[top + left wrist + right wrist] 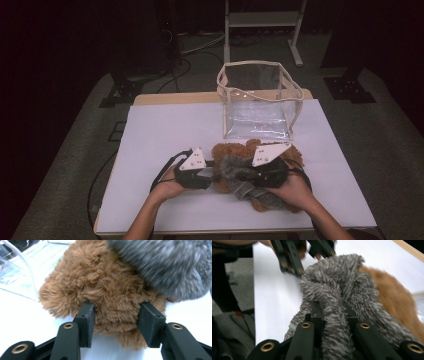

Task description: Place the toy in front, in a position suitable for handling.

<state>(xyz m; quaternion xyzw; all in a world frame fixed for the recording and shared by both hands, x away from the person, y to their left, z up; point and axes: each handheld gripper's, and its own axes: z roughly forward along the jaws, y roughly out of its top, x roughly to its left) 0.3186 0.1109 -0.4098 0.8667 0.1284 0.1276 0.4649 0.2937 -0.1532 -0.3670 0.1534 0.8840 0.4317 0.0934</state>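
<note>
A brown plush toy (235, 149) lies on the white table top (165, 135) near the front, with a grey fuzzy cloth (250, 192) draped over it. My left gripper (212, 172) comes in from the left. In the left gripper view its jaws (116, 325) squeeze a lobe of the brown plush (100, 282), with the grey cloth (170, 265) just above. From the right, my right gripper (240, 175) is shut on a fold of the grey cloth (332, 280), which bulges up between the jaws (332, 312). Brown fur (392, 295) shows beside it.
A clear plastic bag (257, 102) with cream trim stands open-topped just behind the plush, at the table's far side. Bare white surface stretches to the left of the grippers. Beyond the table, black stands and cables lie on the dark floor.
</note>
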